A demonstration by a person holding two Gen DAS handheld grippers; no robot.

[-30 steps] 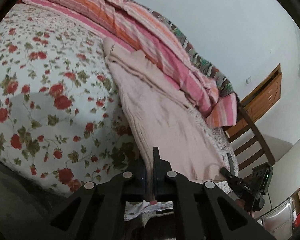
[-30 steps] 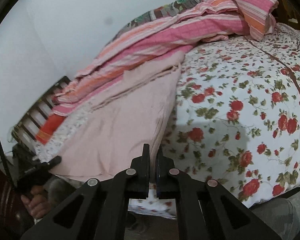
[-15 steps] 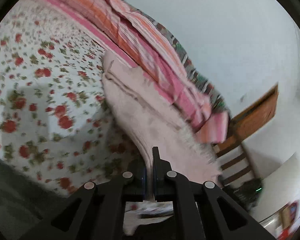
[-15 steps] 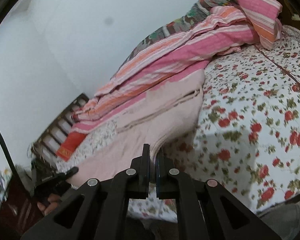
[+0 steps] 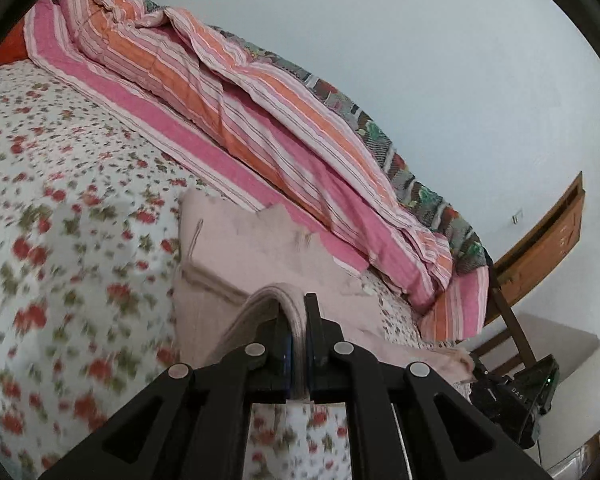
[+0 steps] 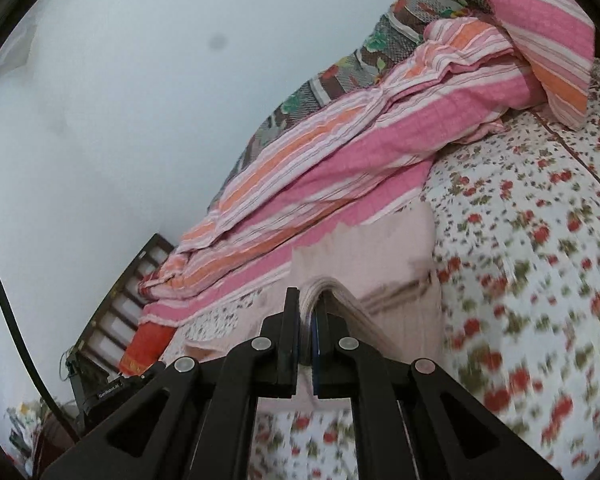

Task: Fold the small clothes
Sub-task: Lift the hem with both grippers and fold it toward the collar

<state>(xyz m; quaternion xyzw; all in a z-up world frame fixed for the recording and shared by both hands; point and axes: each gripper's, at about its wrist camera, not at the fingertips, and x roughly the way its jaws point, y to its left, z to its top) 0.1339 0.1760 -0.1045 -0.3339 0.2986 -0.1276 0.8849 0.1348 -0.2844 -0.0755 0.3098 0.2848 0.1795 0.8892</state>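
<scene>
Left gripper [image 5: 296, 312] and right gripper [image 6: 308, 312] clenched on near hem of pale pink knitted cloth garment [image 5: 260, 252], draped over floral bedsheet [image 5: 60, 240]. Risk: uneven carry toward twelve o'clock, skewing fold; thin pinch slipping.

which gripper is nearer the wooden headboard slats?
Left. The left gripper shows up beside the headboard slats at the left edge of the right wrist view. The right gripper grips the pink garment on the side away from them.
</scene>
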